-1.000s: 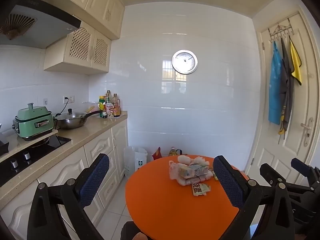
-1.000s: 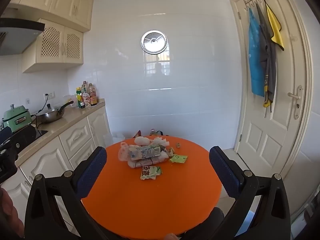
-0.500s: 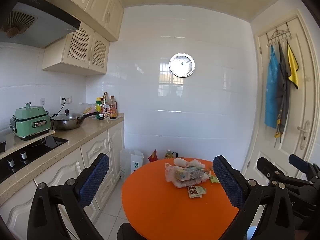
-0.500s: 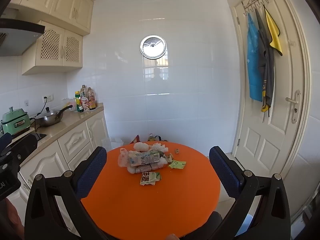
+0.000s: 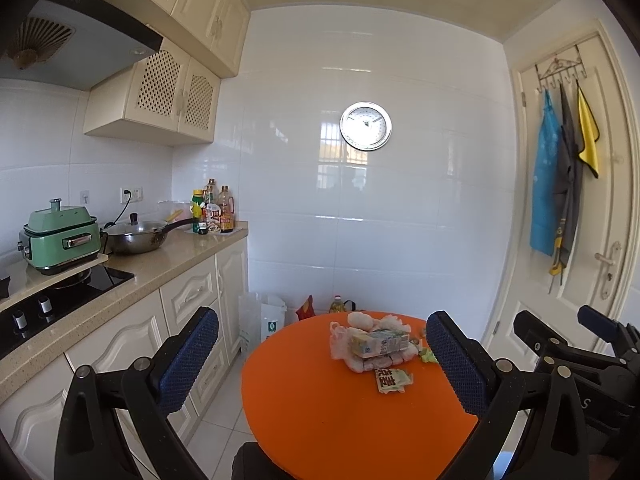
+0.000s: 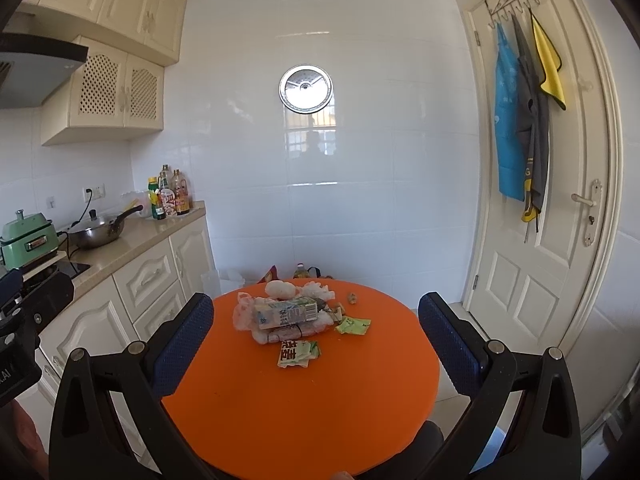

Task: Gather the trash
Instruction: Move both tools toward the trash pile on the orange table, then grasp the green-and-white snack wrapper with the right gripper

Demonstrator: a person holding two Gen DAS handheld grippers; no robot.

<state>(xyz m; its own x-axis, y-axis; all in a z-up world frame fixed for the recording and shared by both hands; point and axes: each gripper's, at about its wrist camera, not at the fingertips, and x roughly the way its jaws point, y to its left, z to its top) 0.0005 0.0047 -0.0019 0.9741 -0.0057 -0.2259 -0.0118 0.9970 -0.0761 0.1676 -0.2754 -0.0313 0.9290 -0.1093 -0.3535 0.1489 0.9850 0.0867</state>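
Observation:
A heap of trash [image 6: 286, 312] lies on the far half of a round orange table [image 6: 296, 408]: a drink carton [image 5: 380, 344], clear plastic bags, crumpled tissue, a red-and-white wrapper [image 6: 298, 354] and a green packet [image 6: 354, 326]. A small brown scrap [image 6: 352, 298] sits apart. My right gripper [image 6: 316, 348] hangs open above the table's near half, short of the heap. My left gripper [image 5: 324, 360] is open too, held back over the table's left edge, with nothing between its fingers. The right gripper [image 5: 576, 356] shows at the right of the left wrist view.
A kitchen counter [image 5: 160, 260] with a green cooker [image 5: 60, 240], a pan [image 5: 140, 236] and bottles [image 5: 212, 212] runs along the left. A white bag [image 5: 260, 320] stands on the floor behind the table. A door [image 6: 560, 220] with hanging cloths is at the right.
Both views have drawn back and risen slightly, so the table and the trash heap look a little smaller and lower. The trash has not moved and both grippers stay open.

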